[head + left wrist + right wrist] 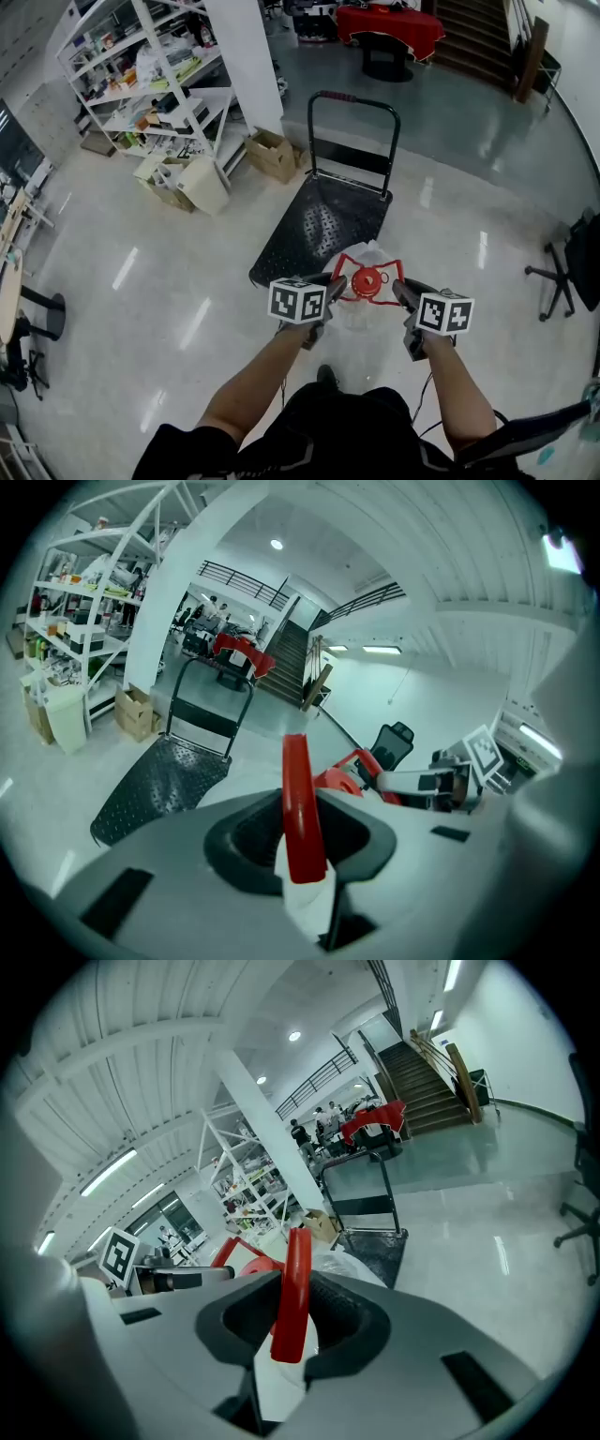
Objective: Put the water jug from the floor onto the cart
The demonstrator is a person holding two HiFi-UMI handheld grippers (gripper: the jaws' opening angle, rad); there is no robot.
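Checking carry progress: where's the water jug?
Head view, lower centre: water jug held between left gripper and right gripper, at the near edge of the cart.

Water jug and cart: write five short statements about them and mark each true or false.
1. The left gripper and right gripper both clamp the water jug's red handle. True.
2. The water jug stands on the cart. False: it hangs from the grippers at the cart's near edge.
3. The jug's cap is blue. False: it is red.
4. The cart's push handle stands at its far end. True.
5. A cardboard box rides on the cart. False: it sits on the floor by the shelving.
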